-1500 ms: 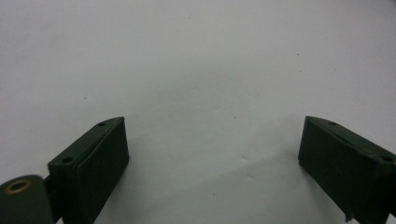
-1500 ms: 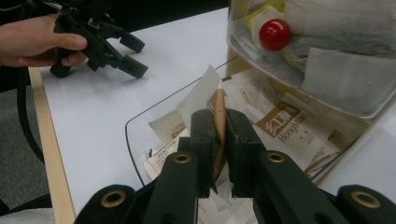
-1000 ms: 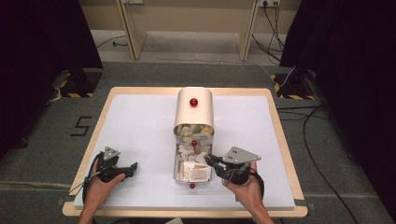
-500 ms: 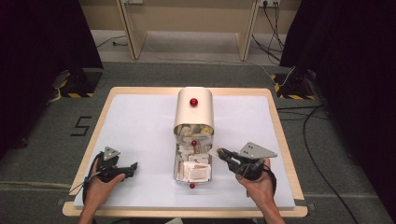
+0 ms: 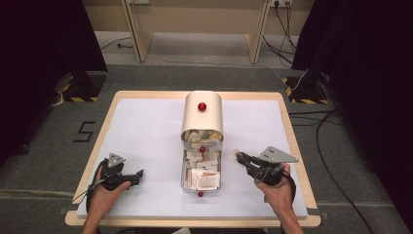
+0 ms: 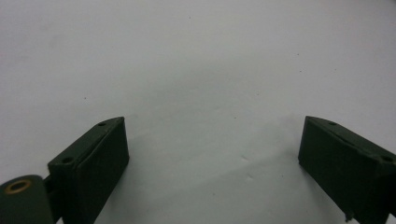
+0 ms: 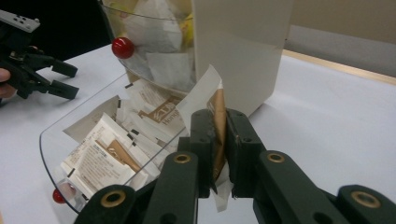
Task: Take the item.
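Observation:
A cream-covered dispenser (image 5: 201,117) with a red knob (image 5: 201,106) stands mid-table, and its clear tray (image 5: 184,170) of white and brown packets (image 5: 203,175) reaches toward me. Just right of the tray, my right gripper (image 5: 240,158) is shut on one packet (image 5: 234,154). In the right gripper view the jaws (image 7: 218,126) pinch that white-and-brown packet (image 7: 205,91) upright beside the tray (image 7: 51,133). My left gripper (image 5: 138,176) rests open at the front left, well clear of the tray. Its jaws (image 6: 210,135) stand wide over bare white tabletop.
The white table top (image 5: 146,126) has a wooden rim (image 5: 297,146). Small red knobs mark the tray's near end (image 5: 200,193) and hinge (image 5: 202,149). Cables and dark curtains lie beyond the table on the floor.
My right gripper has drawn rightward from over the tray, carrying the packet out past the tray's side. The left gripper has stayed put.

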The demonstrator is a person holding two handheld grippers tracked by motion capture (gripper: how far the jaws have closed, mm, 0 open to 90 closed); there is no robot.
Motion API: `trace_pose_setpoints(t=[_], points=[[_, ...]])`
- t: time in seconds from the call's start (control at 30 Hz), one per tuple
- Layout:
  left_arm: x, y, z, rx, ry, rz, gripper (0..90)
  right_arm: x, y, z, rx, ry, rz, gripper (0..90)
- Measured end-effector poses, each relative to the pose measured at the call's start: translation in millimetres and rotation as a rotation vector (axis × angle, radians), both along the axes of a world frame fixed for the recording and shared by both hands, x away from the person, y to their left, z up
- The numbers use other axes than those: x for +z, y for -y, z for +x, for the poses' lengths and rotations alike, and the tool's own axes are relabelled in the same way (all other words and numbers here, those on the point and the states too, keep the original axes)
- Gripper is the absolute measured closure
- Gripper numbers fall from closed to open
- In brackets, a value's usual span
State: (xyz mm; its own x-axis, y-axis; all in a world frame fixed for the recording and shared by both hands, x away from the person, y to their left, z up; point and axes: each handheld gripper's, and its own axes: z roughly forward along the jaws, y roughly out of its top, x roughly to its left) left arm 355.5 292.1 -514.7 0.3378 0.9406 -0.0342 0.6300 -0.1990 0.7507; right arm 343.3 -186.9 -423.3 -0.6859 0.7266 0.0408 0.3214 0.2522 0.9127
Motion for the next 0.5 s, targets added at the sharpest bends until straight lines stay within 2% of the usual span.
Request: trace_pose_setpoints(t=[0.5], points=[[0.0, 0.0, 0.0, 0.000, 0.000, 0.000, 7.7, -5.6, 24.4, 7.6, -0.075, -0.012, 0.001, 82.7]])
